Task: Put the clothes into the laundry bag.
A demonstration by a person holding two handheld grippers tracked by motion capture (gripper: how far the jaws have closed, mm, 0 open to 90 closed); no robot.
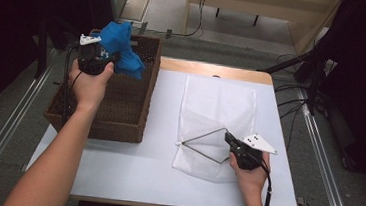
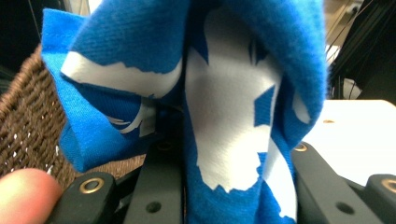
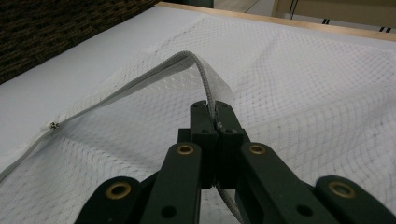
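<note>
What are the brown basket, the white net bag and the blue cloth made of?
The brown basket looks like woven wicker, with matte braided strands. The white net bag seems synthetic mesh with a zip edge. The blue cloth looks like soft knit cotton, white-printed.

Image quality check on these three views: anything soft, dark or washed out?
High view: corners go dark, white table bright but unclipped. Left gripper view: blue cloth fills it, soft from closeness. Right gripper view: mesh bag weave and zipper edge sharp, far background blurred.
</note>
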